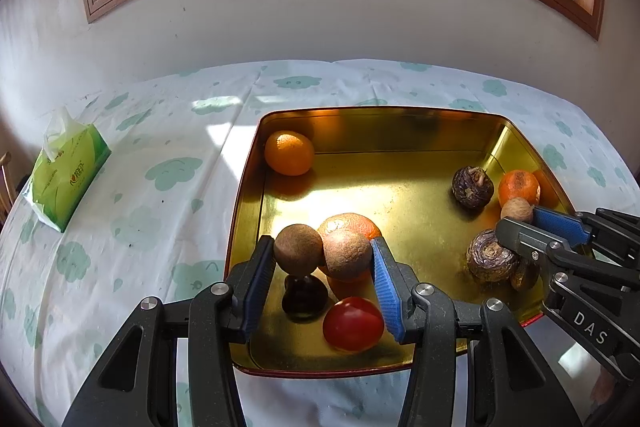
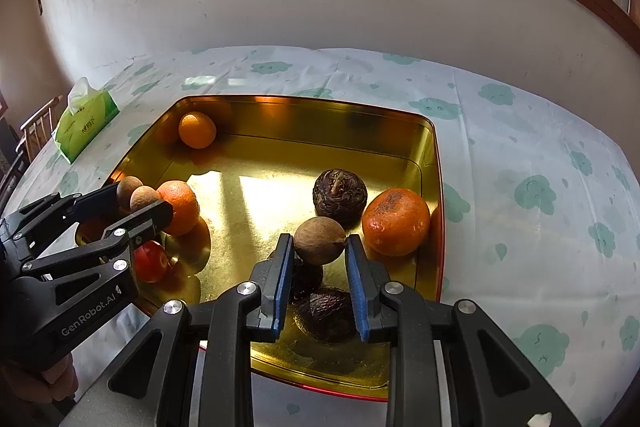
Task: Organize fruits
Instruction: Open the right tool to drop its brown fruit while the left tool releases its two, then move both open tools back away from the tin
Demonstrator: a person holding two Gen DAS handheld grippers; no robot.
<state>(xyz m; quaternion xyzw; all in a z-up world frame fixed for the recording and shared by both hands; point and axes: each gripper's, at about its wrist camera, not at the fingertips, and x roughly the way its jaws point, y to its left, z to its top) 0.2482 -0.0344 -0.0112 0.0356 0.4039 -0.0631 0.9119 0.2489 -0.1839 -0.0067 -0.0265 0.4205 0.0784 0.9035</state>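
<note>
The left gripper [image 1: 324, 257] pinches two brown longans [image 1: 320, 254] side by side above the gold tray's [image 1: 248, 203] near-left corner; the right gripper [image 2: 318, 247] clamps one longan [image 2: 320, 239] by its right edge. Inside lie oranges [image 1: 289, 152], water chestnuts [image 2: 339, 191], and a red fruit [image 1: 353, 323]. A tissue pack [image 1: 66, 179] sits at the table's left edge.

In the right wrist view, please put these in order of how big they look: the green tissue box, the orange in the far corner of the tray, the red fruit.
1. green tissue box, though it lies farthest
2. orange
3. red fruit, partly hidden behind the left gripper, so unsure against the orange.
</note>
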